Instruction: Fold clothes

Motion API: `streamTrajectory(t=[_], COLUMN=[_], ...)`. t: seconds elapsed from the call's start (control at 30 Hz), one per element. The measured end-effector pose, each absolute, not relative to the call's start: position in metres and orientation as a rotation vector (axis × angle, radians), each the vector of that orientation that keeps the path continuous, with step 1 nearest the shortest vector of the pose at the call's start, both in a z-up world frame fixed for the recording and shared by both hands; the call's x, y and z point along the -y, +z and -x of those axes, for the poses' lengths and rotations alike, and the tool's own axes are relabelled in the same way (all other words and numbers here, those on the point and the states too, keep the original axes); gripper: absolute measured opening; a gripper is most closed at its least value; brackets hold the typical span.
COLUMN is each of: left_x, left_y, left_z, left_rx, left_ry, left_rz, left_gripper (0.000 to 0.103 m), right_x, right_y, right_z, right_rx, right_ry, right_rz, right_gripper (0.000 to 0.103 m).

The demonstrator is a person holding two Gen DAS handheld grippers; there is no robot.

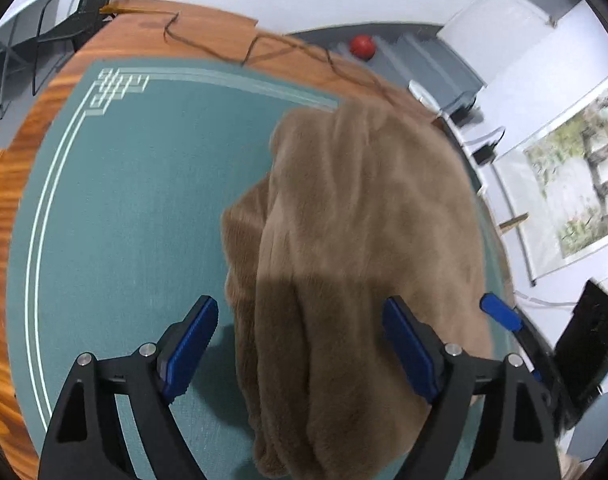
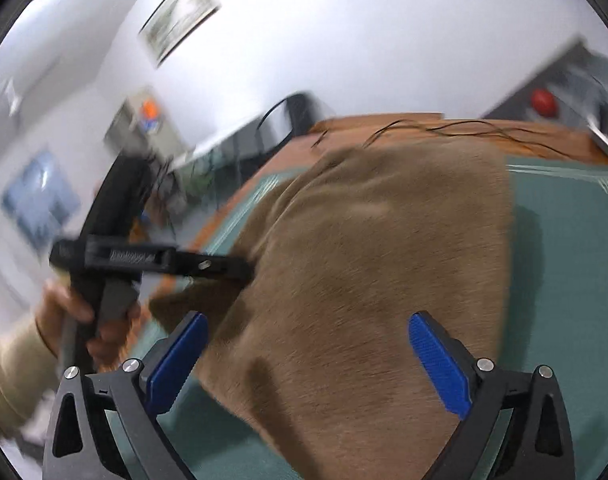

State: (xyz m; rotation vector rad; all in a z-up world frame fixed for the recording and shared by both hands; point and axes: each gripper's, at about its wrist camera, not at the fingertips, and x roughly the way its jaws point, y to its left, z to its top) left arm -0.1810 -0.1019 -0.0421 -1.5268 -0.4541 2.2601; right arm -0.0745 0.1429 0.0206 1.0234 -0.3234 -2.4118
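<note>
Both grippers, left gripper [image 1: 300, 344] and right gripper [image 2: 308, 360], gape wide over the plush tan garment [image 1: 356, 240] (folded, rumpled).

Black gripper frames, silver screws, blue ribbed fingers [image 1: 192, 344]; beige sleeve [image 2: 8, 376].

A brown fleece garment [image 1: 356, 248] lies on the teal mat [image 1: 124, 220] covering my wooden table [image 1: 20, 184]. A thin dark cable [image 1: 264, 46] runs along the table's far edge behind it.
</note>
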Motion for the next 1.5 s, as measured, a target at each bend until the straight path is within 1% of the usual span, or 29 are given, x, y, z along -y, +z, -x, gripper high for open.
streamTrajectory(t=[0.07,0.13,0.33,0.43,0.6,0.9,1.1,1.17,1.3,1.43,1.47,1.5], left_x=[0.107,0.114,0.118,0.113,0.103,0.111,0.117,0.118,0.113,0.110,0.108,0.106], left_y=[-0.037,-0.036,-0.061,-0.068,-0.073,-0.085,-0.099,-0.101,-0.100,-0.099,-0.099,-0.098], left_z=[0.193,0.206,0.229,0.230,0.236,0.234,0.233,0.233,0.233,0.232,0.232,0.232], left_rx=[0.502,0.555,0.725,0.759,0.664,0.614,0.654,0.672,0.635,0.628,0.627,0.628], left_ry=[2.262,2.246,2.123,2.046,2.022,2.055,2.026,2.007,1.996,1.985,1.981,1.976], left_rz=[1.516,1.519,1.544,1.525,1.538,1.573,1.606,1.604,1.605,1.595,1.590,1.583], left_gripper=[0.088,0.088,0.088,0.088,0.088,0.090,0.099,0.100,0.102,0.102,0.100,0.088], right_x=[-0.168,-0.188,-0.226,-0.233,-0.221,-0.213,-0.210,-0.209,-0.207,-0.197,-0.197,-0.196], right_y=[0.024,0.026,0.014,0.006,-0.016,-0.047,-0.058,-0.060,-0.063,-0.063,-0.063,-0.063], right_z=[0.078,0.083,0.109,0.120,0.144,0.163,0.175,0.178,0.183,0.188,0.188,0.189], right_rx=[0.428,0.483,0.566,0.614,0.683,0.717,0.741,0.740,0.746,0.709,0.700,0.693], right_ry=[-2.465,-2.486,-2.423,-2.369,-2.263,-2.189,-2.128,-2.120,-2.089,-2.054,-2.054,-2.053], right_rz=[-1.023,-1.034,-1.145,-1.176,-1.239,-1.319,-1.331,-1.328,-1.320,-1.319,-1.320,-1.323], right_gripper=[0.102,0.102,0.102,0.102,0.102,0.102,0.102,0.102,0.102,0.102,0.102,0.102])
